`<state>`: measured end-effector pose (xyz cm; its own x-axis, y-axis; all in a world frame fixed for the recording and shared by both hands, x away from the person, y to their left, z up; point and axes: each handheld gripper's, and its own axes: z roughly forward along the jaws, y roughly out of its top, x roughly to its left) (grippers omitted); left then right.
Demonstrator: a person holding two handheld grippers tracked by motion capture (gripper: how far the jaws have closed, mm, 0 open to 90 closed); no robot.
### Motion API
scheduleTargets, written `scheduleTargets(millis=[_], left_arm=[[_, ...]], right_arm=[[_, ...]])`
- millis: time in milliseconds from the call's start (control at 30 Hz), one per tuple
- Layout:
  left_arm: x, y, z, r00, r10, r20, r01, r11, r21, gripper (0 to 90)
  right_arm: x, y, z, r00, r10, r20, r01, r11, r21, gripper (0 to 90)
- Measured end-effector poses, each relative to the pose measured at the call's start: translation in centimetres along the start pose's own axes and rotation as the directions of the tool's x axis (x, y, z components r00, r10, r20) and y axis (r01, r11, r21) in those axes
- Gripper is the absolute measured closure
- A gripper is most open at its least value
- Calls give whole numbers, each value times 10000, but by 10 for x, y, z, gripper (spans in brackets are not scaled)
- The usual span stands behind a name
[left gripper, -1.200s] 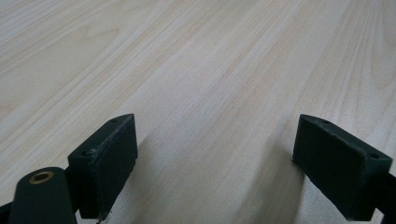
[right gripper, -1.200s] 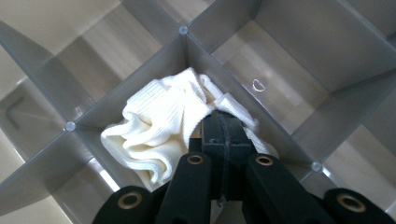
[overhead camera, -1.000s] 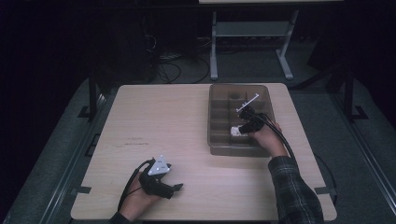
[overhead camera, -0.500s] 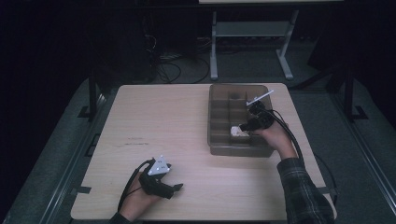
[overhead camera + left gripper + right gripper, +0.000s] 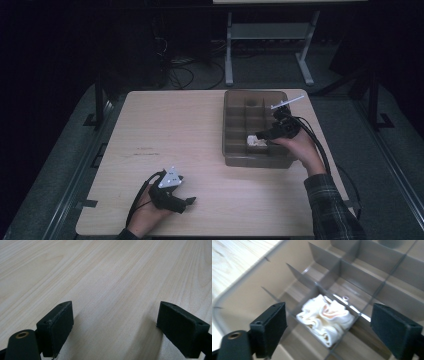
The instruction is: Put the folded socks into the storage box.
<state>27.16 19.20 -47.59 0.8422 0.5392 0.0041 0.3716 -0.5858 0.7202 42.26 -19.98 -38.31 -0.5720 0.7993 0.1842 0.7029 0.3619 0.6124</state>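
Dark room, pale wooden worktop (image 5: 200, 130): your right gripper (image 5: 328, 322), its jaws just opened, has let the crumpled cream cloth (image 5: 325, 317) lie in a near compartment of the brown divided plastic tray (image 5: 235, 155). It seems the placing step is finished, so next you should lift clear of the dividers; your left gripper (image 5: 115, 320) rests with jaws spread and empty.

A dim lab — bare wooden table (image 5: 200, 130), floor cables (image 5: 175, 75), metal stand (image 5: 265, 35).

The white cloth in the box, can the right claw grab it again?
Probably yes. The right claw hangs just over the white cloth, jaws wide apart with nothing between them. The cloth sits bunched in one open compartment of the box, though the thin walls might crowd the jaws.
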Motion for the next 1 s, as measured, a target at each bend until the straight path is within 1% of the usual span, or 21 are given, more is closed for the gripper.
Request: scheduleTargets(millis=[33, 100, 133, 200, 233, 267, 300, 333, 467, 500, 567, 600, 667, 800, 867, 1000], left_arm=[[0, 0, 0, 10000, 1, 1, -1, 10000, 1, 134], [0, 0, 0, 10000, 5, -1, -5, 10000, 7, 134], [0, 0, 0, 10000, 14, -2, -14, 10000, 8, 134], [0, 0, 0, 10000, 7, -3, -7, 10000, 7, 134], [0, 0, 0, 10000, 10, -2, -10, 10000, 9, 134], [0, 0, 0, 10000, 3, -3, -3, 10000, 10, 134], [0, 0, 0, 10000, 9, 1, -9, 10000, 9, 134], [0, 0, 0, 10000, 3, -2, -3, 10000, 6, 134], [0, 0, 0, 10000, 3, 2, -3, 10000, 5, 134], [0, 0, 0, 10000, 12, -4, -12, 10000, 6, 134], [0, 0, 0, 10000, 20, -1, -20, 10000, 8, 134], [0, 0, 0, 10000, -4, 13, 4, 10000, 7, 134], [0, 0, 0, 10000, 6, 5, -6, 10000, 4, 134], [0, 0, 0, 10000, -14, -2, 14, 10000, -13, 134], [0, 0, 0, 10000, -15, -5, 15, 10000, -17, 134], [0, 0, 0, 10000, 17, -7, -17, 10000, -9, 134]], right_arm=[[1, 0, -2, 9999, 4, -132, -5, 10000, -94, 108], [3, -3, -8, 9998, -113, -190, 106, 9991, -402, 100], [4, -4, -10, 9996, -50, -279, 35, 9986, -537, 89], [6, -8, -14, 9997, -40, -245, 22, 9974, -719, 72], [7, -9, -15, 9998, 1, -207, -15, 9977, -681, 37], [8, -10, -16, 9998, -2, -179, -9, 9982, -604, 25], [10, -11, -17, 9998, -107, -142, 98, 9982, -589, 25], [12, -13, -20, 9998, -184, -116, 175, 9974, -698, 25], [18, -20, -27, 9996, -237, -184, 218, 9950, -972, 14], [20, -22, -30, 9992, -361, -158, 341, 9932, -1110, 15], [25, -25, -33, 9987, -512, -74, 501, 9930, -1066, 13], [29, -27, -36, 9981, -613, -73, 599, 9905, -1240, 13], [35, -31, -40, 9973, -728, -80, 711, 9887, -1318, 13], [44, -38, -44, 9958, -907, -95, 882, 9844, -1525, 13], [49, -42, -45, 9947, -1029, -47, 1009, 9829, -1543, 13], [57, -51, -47, 9927, -1199, -107, 1166, 9795, -1643, 13]])
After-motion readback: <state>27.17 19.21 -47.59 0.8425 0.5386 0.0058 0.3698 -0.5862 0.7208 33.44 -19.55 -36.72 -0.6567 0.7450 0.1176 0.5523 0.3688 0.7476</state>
